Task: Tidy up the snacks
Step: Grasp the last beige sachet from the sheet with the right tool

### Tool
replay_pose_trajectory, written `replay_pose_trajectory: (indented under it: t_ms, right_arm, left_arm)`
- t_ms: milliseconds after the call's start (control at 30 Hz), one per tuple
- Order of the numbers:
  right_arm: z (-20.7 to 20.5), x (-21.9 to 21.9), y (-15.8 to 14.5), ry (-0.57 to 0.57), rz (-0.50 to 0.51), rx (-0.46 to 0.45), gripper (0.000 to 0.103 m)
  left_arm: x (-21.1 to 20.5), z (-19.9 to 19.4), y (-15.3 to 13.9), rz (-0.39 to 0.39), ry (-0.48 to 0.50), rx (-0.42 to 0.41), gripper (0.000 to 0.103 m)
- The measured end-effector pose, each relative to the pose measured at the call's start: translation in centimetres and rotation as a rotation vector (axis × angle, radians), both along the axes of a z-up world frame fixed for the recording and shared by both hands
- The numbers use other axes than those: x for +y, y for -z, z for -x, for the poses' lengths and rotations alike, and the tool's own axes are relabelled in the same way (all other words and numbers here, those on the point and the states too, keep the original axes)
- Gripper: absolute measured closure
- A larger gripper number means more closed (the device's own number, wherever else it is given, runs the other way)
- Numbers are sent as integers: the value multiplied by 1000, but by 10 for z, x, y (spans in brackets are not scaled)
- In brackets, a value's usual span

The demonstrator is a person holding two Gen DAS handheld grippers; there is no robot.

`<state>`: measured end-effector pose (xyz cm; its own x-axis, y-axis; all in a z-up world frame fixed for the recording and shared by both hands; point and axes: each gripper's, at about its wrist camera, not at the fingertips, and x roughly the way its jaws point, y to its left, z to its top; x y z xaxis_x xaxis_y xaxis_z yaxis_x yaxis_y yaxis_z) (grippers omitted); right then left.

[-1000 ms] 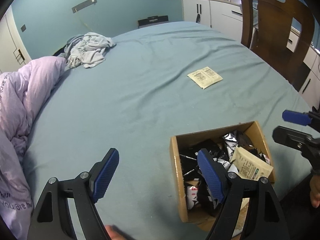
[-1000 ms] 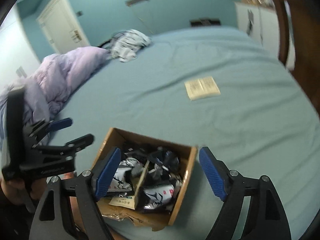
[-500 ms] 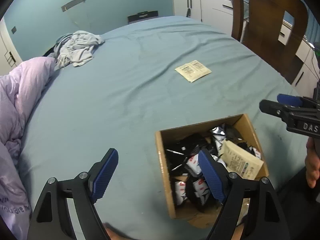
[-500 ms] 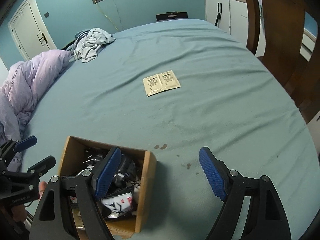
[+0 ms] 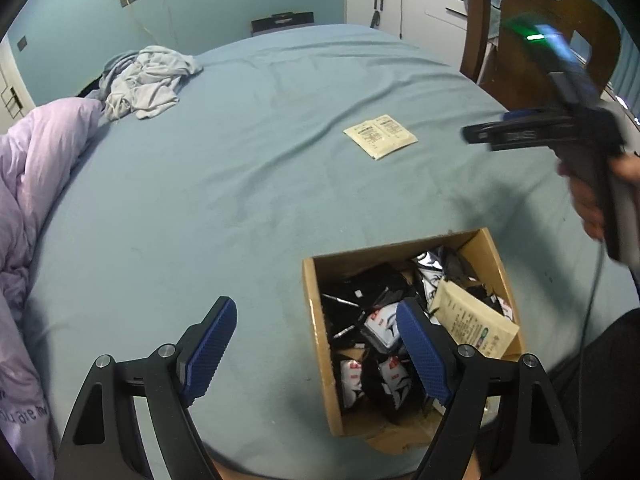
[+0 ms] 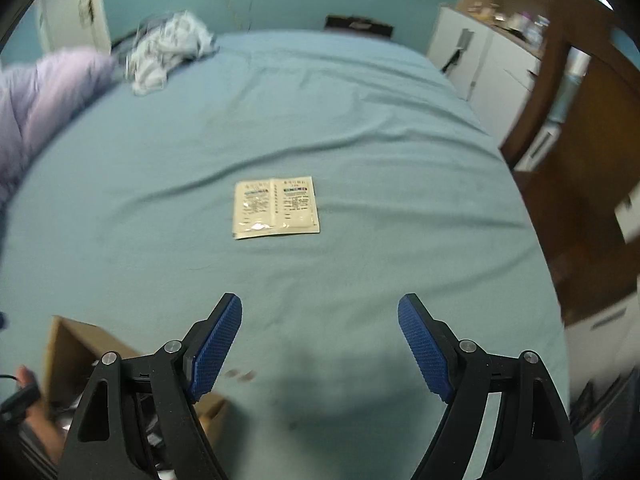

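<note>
A cardboard box (image 5: 316,304) full of black-and-white snack packets, with one cream packet (image 5: 472,322) on top, sits at the bed's near edge. A flat cream double packet (image 5: 380,136) lies alone on the blue sheet; it also shows in the right wrist view (image 6: 275,208), ahead of my right gripper (image 6: 320,340). My left gripper (image 5: 316,344) is open and empty, its right finger over the box. My right gripper is open and empty, above the sheet to the right of the box (image 6: 64,344); it also shows in the left wrist view (image 5: 496,128).
A lilac duvet (image 5: 36,168) lies bunched along the left. A crumpled grey garment (image 5: 148,80) lies at the far left of the bed. A wooden chair (image 5: 536,36) and white cabinets (image 5: 404,8) stand at the right.
My right gripper has swung away from the box, up and forward toward the lone cream packet, which now lies centred ahead of it. My left gripper has hardly moved.
</note>
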<state>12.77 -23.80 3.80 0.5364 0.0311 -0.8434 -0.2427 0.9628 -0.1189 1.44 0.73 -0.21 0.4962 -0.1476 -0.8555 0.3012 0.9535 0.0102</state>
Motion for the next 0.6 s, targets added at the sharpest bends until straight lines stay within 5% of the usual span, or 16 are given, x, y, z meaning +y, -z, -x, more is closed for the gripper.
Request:
replay_pose_trajectory:
  t_ms: [467, 600]
  right_arm:
    - [-127, 29, 79, -25, -116, 228, 23]
    - [-145, 47, 98, -51, -134, 267, 4]
  left_arm:
    - [4, -18, 4, 55, -22, 56, 20]
    - [5, -20, 7, 74, -26, 84, 20]
